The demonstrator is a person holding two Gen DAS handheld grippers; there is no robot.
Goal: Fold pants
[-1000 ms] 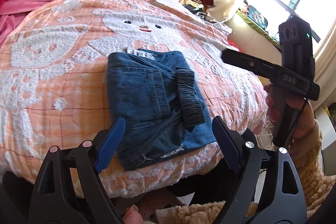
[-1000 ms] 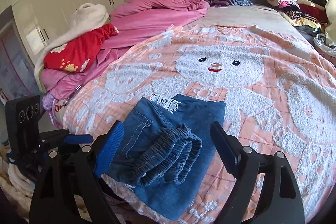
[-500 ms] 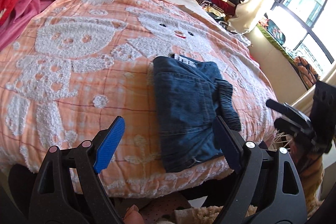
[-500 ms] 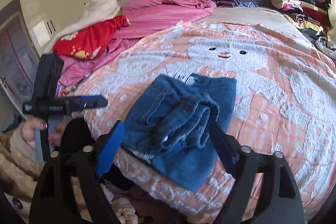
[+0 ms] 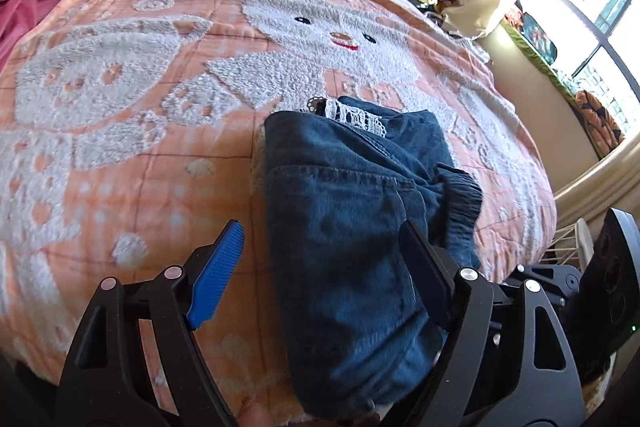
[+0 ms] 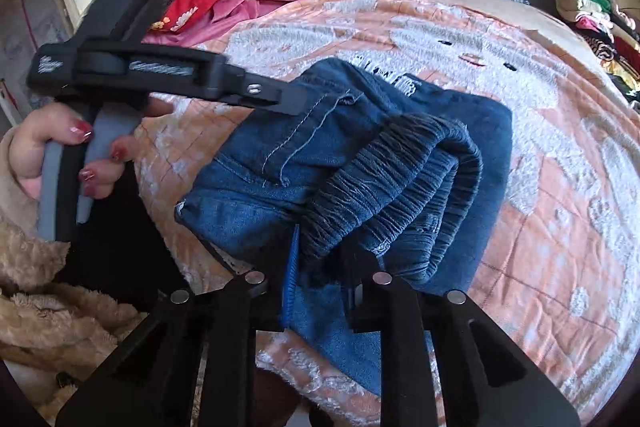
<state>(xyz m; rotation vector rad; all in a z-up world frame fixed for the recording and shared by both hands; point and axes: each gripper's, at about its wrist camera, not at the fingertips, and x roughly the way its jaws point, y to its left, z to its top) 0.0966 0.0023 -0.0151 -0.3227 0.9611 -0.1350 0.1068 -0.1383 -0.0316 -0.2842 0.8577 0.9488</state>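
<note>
Near the bed's (image 5: 120,155) front edge, the left wrist view shows the folded pants (image 5: 352,227) lying on the blanket, the left gripper (image 5: 320,267) spread wide over their near end, ready to take hold. From the right wrist view, the right gripper (image 6: 320,267) has just closed, pinching denim below the gathered waistband (image 6: 400,179), likely to lift it.
</note>
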